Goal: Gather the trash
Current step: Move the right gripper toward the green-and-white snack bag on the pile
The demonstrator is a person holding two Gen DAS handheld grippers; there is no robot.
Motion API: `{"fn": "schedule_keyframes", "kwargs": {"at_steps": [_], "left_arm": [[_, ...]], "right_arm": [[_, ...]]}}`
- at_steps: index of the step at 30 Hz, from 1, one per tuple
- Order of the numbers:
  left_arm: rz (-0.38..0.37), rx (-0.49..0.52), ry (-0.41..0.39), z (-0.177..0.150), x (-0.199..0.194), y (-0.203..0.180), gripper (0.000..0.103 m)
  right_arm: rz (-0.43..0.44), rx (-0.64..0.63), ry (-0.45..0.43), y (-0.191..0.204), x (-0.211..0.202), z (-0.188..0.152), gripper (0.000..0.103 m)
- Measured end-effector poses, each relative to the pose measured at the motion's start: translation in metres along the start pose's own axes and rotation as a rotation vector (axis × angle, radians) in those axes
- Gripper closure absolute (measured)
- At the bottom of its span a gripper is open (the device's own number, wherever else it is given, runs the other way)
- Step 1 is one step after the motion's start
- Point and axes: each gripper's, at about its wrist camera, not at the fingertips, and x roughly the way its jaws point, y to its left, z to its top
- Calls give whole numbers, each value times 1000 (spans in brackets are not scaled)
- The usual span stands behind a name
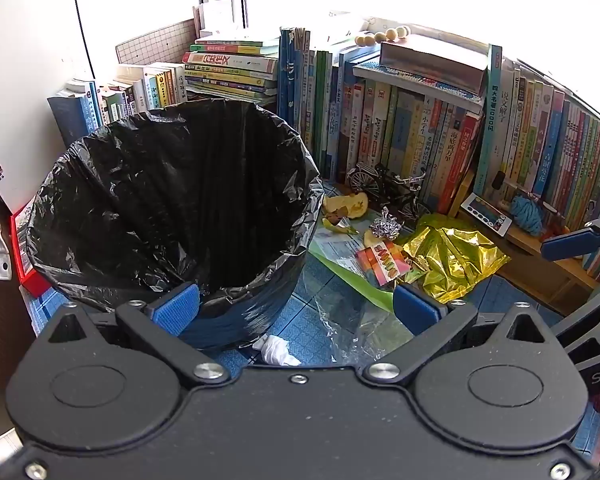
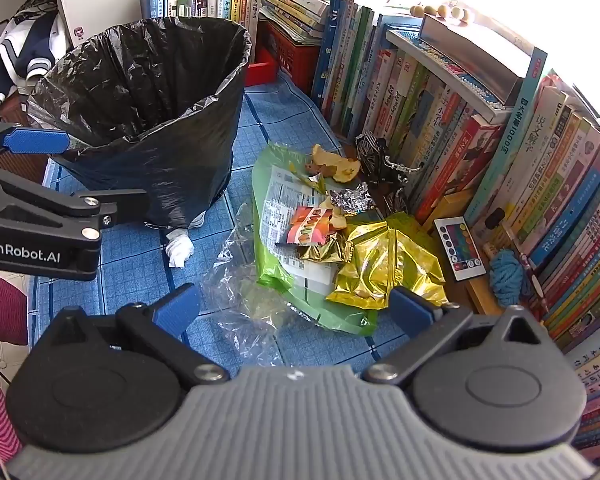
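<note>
bin (image 2: 148, 92): 1 | gold wrappers (image 2: 388, 264): 2 (crumpled) | tissue (image 2: 179, 249): 1

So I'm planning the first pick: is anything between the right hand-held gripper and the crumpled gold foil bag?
Nothing visible. The right hand-held gripper hangs open above the crumpled gold foil bag, which lies on top of the flat green plastic wrapper, uncovered.

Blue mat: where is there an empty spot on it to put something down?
The blue mat is bare left of the white tissue, below the bin, and between bin and books. Crowded: wrappers pile around the gold bag, over the green bag, with clear plastic beside.
</note>
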Motion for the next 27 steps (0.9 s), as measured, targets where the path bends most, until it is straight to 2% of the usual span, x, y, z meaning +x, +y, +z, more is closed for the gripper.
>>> {"fn": "schedule_keyframes", "kwargs": {"at_steps": [27], "left_arm": [[-10, -1, -8, 0, -2, -1, 0]], "right_arm": [[-1, 1, 8, 0, 2, -2, 0]]}}
